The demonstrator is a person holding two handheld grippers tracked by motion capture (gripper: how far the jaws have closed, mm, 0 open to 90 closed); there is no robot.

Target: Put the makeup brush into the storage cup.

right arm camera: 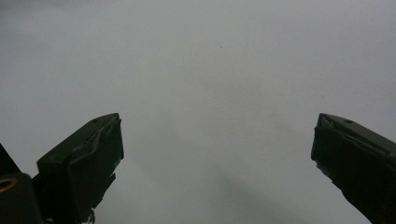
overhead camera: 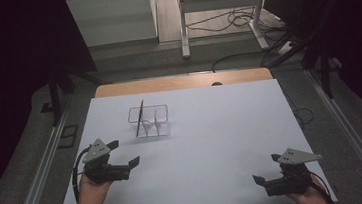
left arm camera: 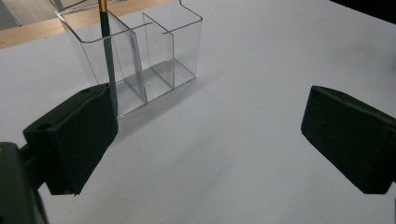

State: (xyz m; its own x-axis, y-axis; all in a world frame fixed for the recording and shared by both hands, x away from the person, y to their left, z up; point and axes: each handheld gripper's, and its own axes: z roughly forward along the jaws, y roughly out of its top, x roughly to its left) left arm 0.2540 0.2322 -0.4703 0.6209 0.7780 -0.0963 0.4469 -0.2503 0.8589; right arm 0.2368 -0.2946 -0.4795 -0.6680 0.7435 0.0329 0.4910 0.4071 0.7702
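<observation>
A clear plastic organiser (overhead camera: 149,120) (left arm camera: 140,56) with three compartments stands on the white table sheet (overhead camera: 199,150), left of centre. A dark pencil with a gold band (overhead camera: 140,117) (left arm camera: 107,51) leans upright in its leftmost compartment. My left gripper (overhead camera: 122,153) (left arm camera: 208,140) is open near the sheet's left front, a short way in front of the organiser, with nothing between its jaws. My right gripper (overhead camera: 267,168) (right arm camera: 217,158) is open at the right front, over bare white sheet, holding nothing.
The wooden table edge (overhead camera: 182,82) shows beyond the sheet's far side. Past it are a grey floor, a white metal frame (overhead camera: 220,8) and loose cables (overhead camera: 241,18). Metal rails (overhead camera: 40,176) run along both sides of the table.
</observation>
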